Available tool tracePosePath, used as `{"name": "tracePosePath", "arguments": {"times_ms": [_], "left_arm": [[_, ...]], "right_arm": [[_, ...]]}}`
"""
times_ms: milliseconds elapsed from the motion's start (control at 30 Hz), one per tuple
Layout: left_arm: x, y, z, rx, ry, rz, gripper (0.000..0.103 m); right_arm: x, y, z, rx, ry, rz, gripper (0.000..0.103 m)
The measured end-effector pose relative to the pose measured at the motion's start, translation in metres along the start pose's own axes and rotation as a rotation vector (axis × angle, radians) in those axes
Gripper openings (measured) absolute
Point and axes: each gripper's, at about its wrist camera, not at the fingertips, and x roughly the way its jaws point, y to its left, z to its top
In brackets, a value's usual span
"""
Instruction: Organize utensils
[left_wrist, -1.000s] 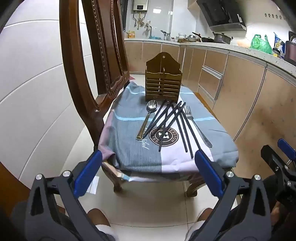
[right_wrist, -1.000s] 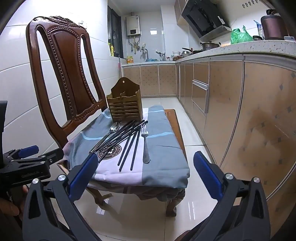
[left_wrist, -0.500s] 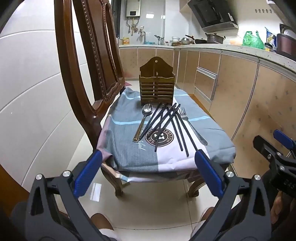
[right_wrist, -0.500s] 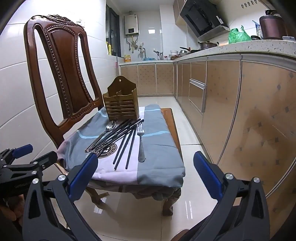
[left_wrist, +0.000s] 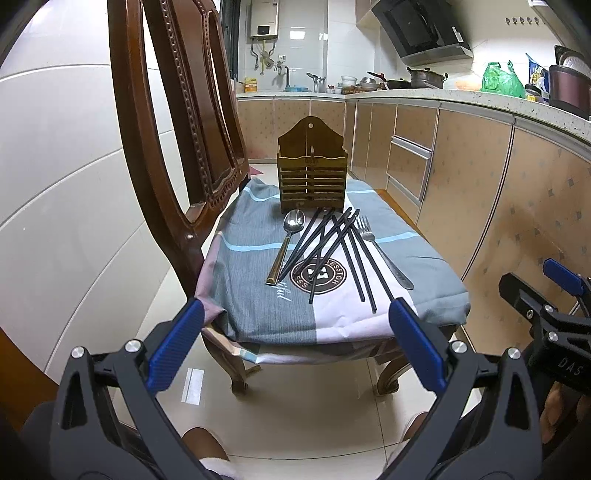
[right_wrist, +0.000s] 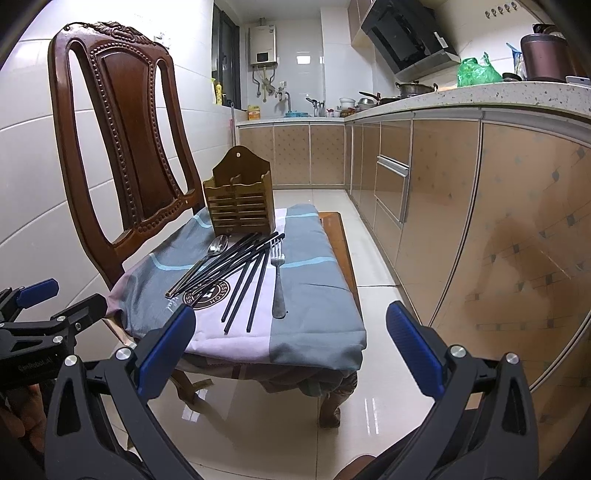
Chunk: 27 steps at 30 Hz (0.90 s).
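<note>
A wooden utensil holder (left_wrist: 312, 177) (right_wrist: 239, 200) stands upright at the far end of a cloth-covered chair seat (left_wrist: 251, 295) (right_wrist: 314, 317). In front of it lie a spoon (left_wrist: 286, 243) (right_wrist: 207, 256), several black chopsticks (left_wrist: 332, 251) (right_wrist: 243, 273) and a fork (left_wrist: 380, 251) (right_wrist: 277, 280). My left gripper (left_wrist: 295, 343) is open and empty, low and in front of the seat's near edge. My right gripper (right_wrist: 291, 343) is open and empty, to the right of the left one, also short of the seat.
The chair's tall carved back (left_wrist: 177, 122) (right_wrist: 122, 140) rises on the left against a tiled wall. Kitchen cabinets (left_wrist: 480, 192) (right_wrist: 480, 206) run along the right. Shiny tiled floor (left_wrist: 306, 406) lies between me and the chair.
Both grippers have dropped and tilted, so the seat and utensils sit a little higher in view. Nothing on the seat has moved. Both grippers stay open.
</note>
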Motion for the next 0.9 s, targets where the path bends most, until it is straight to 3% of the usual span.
{"name": "tracePosePath", "arguments": {"times_ms": [500, 900], "left_arm": [[0.001, 0.004, -0.001, -0.009, -0.001, 0.002, 0.099], [0.002, 0.015, -0.002, -0.028, -0.018, 0.049, 0.099]], "right_arm": [[0.001, 0.003, -0.002, -0.023, 0.000, -0.008, 0.101], [-0.009, 0.005, -0.002, -0.015, -0.018, 0.004, 0.101]]}}
